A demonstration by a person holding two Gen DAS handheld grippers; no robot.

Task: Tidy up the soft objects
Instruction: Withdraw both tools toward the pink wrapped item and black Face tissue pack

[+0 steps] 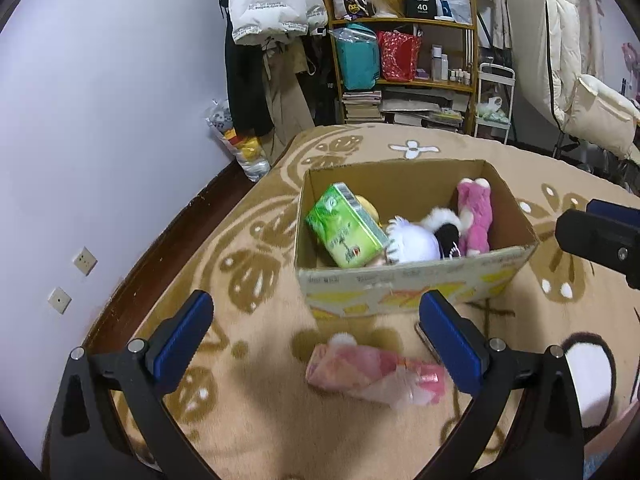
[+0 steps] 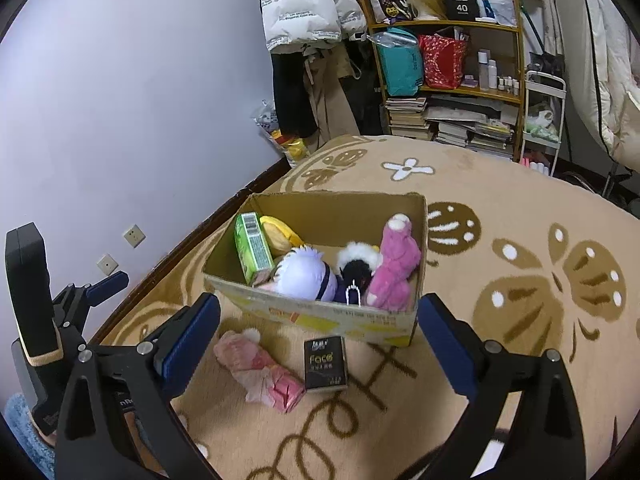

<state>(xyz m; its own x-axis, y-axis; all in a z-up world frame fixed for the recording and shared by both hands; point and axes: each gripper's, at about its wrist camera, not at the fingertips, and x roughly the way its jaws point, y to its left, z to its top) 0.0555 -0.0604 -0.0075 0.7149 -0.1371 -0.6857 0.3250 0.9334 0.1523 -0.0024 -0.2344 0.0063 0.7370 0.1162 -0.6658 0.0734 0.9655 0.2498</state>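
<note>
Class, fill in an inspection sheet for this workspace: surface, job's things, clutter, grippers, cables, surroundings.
Surface: beige patterned rug.
Job's things: cardboard box holding pink plush, white-haired plush, green tissue pack; pink wrapped soft item and black tissue pack lie on the rug in front of the box.
Clutter: nothing seen beyond these.
Grippers: left gripper and right gripper open, empty.
Cables: nothing seen.
Surroundings: crowded shelf, hanging white jacket, wall sockets.
</note>
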